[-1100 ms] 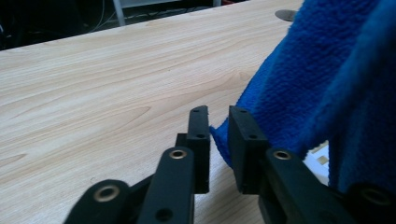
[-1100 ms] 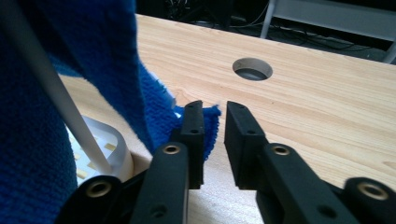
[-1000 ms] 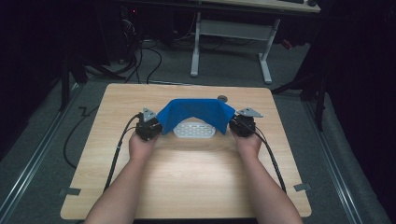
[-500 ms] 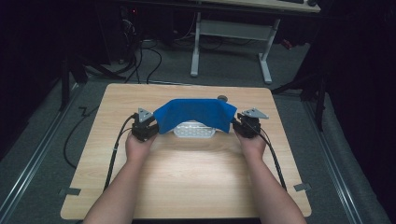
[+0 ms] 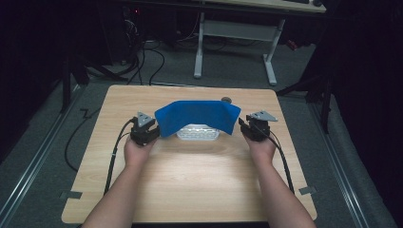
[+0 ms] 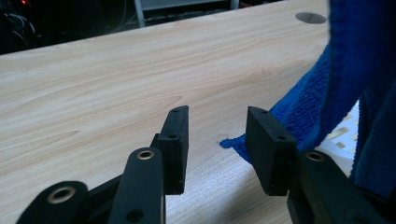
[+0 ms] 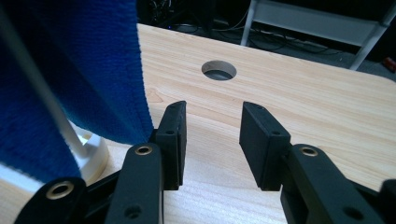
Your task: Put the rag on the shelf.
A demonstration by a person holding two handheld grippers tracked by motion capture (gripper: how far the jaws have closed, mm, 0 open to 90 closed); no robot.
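A: Draping over the white basket [image 5: 197, 133], the blue cloth [image 5: 197, 117] sits mid-table [image 5: 190, 185].
B: Your left gripper [image 6: 215, 135] and right gripper [image 7: 211, 135] have just been opening; both gape, holding nothing.

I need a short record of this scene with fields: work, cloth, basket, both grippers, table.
work: covering a basket with a cloth
cloth: blue, draped over the basket
basket: white, perforated, partly showing under the cloth
left hand-held gripper: jaws just opened, nothing between them, cloth beside it
right hand-held gripper: jaws just opened, nothing between them
table: light wood, round hole at far edge
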